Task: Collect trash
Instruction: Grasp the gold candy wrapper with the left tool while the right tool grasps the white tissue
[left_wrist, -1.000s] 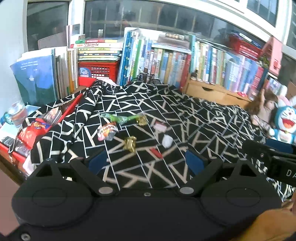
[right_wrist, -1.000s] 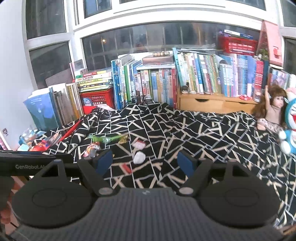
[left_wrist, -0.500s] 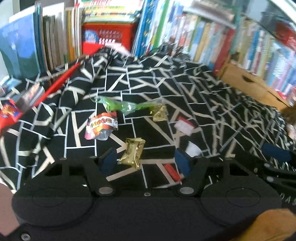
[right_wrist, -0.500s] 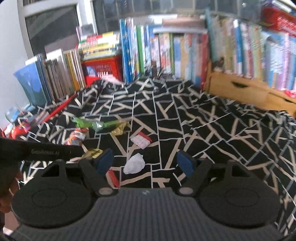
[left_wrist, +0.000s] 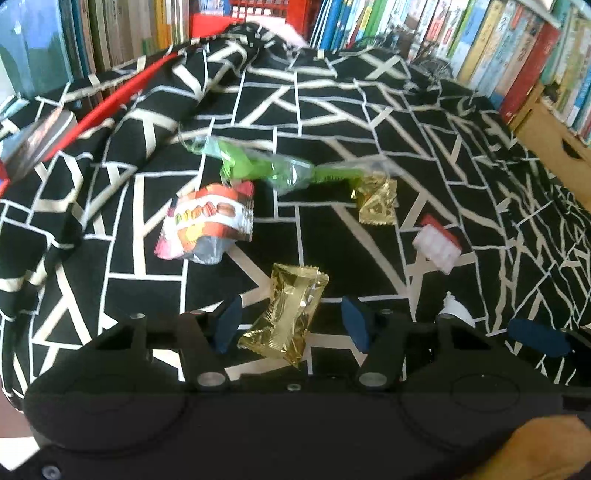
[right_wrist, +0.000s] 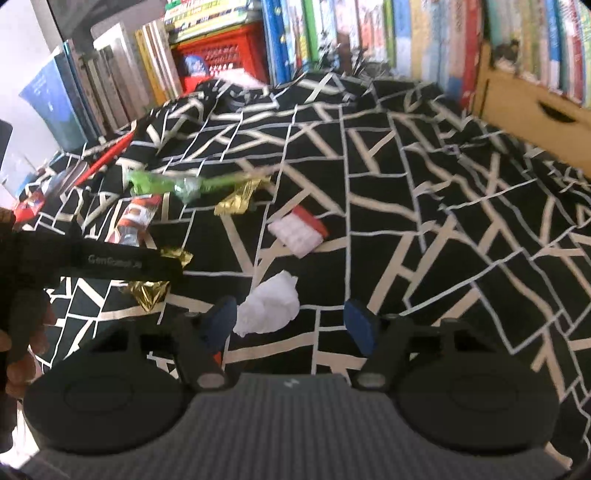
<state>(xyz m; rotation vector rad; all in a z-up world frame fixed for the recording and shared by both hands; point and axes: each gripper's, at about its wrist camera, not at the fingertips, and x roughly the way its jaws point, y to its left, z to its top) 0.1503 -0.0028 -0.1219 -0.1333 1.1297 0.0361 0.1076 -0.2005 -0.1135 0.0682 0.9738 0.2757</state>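
Closing in from above, both grippers have dropped toward the patterned cloth (left_wrist: 332, 229) since a second ago, when the bookshelf filled both views; now the litter does, so the first pick-ups look imminent. Left gripper (left_wrist: 291, 323) has its jaws narrowing around the gold wrapper (left_wrist: 286, 314), which lies between the blue pads (left_wrist: 227, 323) but isn't pinched yet, with gaps on both sides. Right gripper (right_wrist: 291, 325) is narrowing too, the crumpled tissue (right_wrist: 269, 304) sitting just inside its left pad (right_wrist: 221, 319), and nothing is gripped. Using that gold wrapper as the marker: the macaron packet (left_wrist: 207, 225) lies up and left of it, the green plastic wrapper (left_wrist: 266, 168) beyond that, a second gold wrapper (left_wrist: 376, 199) up and right, the red-and-white packet (left_wrist: 437, 245) further right. As for containers, no bin or bag shows in either view; only a red crate (right_wrist: 218, 61) stands among the books (right_wrist: 295, 33), with what seems a blue-and-white item inside it
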